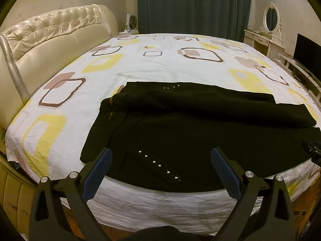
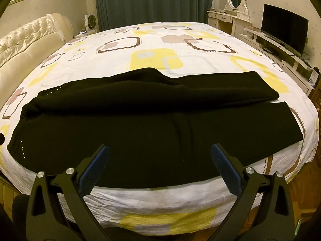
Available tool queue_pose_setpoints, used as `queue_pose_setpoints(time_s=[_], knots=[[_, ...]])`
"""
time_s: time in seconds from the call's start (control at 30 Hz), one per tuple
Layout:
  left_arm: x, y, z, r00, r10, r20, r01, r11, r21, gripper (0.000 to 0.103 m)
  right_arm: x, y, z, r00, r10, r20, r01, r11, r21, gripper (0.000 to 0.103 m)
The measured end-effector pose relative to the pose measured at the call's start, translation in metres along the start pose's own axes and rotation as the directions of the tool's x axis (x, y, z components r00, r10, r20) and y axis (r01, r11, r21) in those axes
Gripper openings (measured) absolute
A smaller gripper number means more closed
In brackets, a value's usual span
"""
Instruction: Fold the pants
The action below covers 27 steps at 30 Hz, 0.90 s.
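The black soft pants with small shiny studs (image 1: 180,132) lie flat on the bed with the white sheet of yellow and brown squares (image 1: 66,108), near its front edge, with one leg beside the other. The left gripper (image 1: 161,156) hangs over the pants, jaws wide open and holding nothing. The right gripper (image 2: 160,152) does the same.

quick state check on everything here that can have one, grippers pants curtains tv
left hand-held gripper: open, holding nothing
right hand-held gripper: open, holding nothing
black pants: on the bed, one leg lying along the other
bed sheet: spread, slightly wrinkled
curtains: drawn shut
tv: screen dark
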<state>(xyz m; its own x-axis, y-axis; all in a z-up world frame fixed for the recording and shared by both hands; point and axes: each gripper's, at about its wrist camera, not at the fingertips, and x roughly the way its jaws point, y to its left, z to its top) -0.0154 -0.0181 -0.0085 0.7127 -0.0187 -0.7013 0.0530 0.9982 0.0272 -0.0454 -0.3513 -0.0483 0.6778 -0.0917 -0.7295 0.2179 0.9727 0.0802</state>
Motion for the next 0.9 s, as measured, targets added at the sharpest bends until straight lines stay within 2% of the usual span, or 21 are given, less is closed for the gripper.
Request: queue_pose_setpoints(time_s=[0.9], knots=[[0.0012, 0.0007, -0.0015, 1.0, 0.005, -0.001, -0.005, 1.0, 0.001, 0.098, 0.0005, 0.0014, 0.0, 1.0, 0.002, -0.003, -0.002, 1.0, 0.001, 0.101]])
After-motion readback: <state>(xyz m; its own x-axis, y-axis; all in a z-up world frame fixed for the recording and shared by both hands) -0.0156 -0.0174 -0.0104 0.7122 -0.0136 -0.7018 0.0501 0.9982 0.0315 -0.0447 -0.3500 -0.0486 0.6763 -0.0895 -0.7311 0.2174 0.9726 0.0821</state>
